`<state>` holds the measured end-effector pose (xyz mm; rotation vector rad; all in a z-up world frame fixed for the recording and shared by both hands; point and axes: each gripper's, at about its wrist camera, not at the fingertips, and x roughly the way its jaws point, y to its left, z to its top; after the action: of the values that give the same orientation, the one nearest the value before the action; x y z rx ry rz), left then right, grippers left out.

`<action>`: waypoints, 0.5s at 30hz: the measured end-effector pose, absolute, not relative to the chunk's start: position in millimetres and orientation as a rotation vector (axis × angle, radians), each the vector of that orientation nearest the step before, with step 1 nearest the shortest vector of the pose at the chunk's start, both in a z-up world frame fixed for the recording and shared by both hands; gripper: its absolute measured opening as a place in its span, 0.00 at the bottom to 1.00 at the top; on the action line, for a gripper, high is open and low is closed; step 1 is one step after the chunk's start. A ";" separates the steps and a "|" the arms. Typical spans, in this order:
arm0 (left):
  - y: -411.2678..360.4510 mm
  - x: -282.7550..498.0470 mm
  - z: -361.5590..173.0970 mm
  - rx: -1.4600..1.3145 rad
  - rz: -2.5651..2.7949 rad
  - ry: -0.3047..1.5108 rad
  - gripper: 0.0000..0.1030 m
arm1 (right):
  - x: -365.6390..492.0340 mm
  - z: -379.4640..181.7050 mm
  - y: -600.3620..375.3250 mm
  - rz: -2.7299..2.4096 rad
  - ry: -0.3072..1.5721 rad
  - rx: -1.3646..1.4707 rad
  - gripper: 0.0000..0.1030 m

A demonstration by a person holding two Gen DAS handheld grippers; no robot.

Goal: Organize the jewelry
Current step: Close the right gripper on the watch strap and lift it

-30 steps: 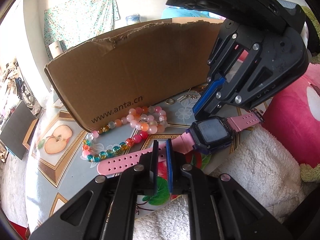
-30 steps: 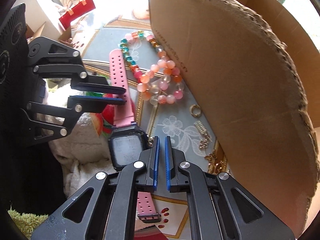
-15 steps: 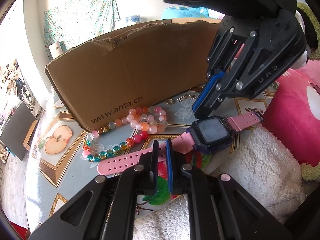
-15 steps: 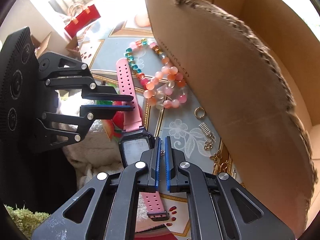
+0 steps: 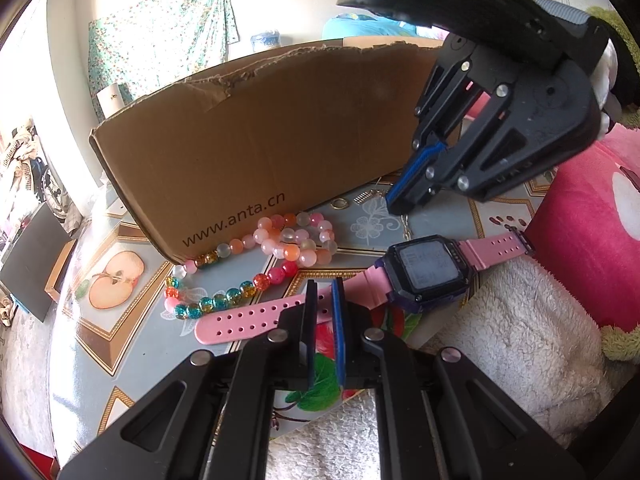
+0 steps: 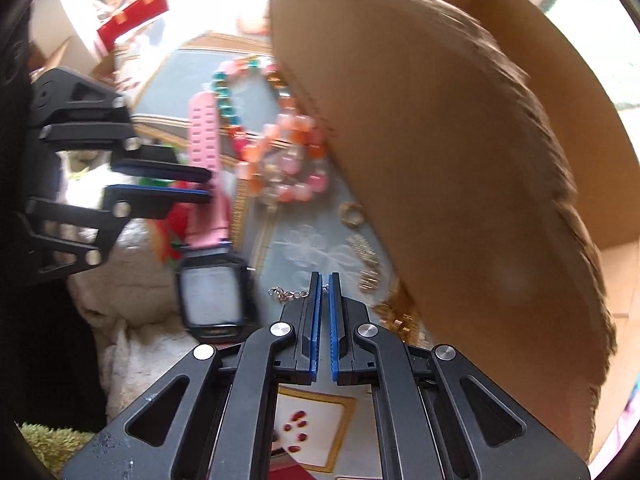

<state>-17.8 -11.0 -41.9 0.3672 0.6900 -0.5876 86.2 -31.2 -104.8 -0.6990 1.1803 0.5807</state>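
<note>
A pink-strapped digital watch (image 5: 424, 270) lies on the patterned table, its face also in the right wrist view (image 6: 212, 296). Beaded bracelets (image 5: 280, 246) lie against the cardboard box (image 5: 256, 136). A thin silver chain (image 6: 288, 293) runs from the table up between the tips of my right gripper (image 6: 324, 280), which is shut on it; the right gripper (image 5: 396, 204) hangs over the chain beside the watch. My left gripper (image 5: 324, 292) is nearly shut and empty, just over the watch's pink strap. Gold pieces (image 6: 368, 264) lie by the box wall.
A gold ring (image 5: 339, 202) lies near the box. A white fluffy towel (image 5: 520, 344) and a pink plush cushion (image 5: 588, 224) are at the right. The box's torn wall (image 6: 460, 140) rises close on the right gripper's right side.
The right gripper has swung towards the box and taken hold of the silver chain, lifting one end. The left gripper and the watch have stayed put.
</note>
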 end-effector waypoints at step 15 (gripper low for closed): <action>-13.5 -19.4 -41.6 0.378 -0.571 0.691 0.07 | 80.7 -104.5 -55.2 0.507 1.174 -0.514 0.05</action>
<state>-19.4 -13.5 -41.6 0.3783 0.6913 -0.5706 80.7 -55.2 -104.5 -0.5139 1.1740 0.5074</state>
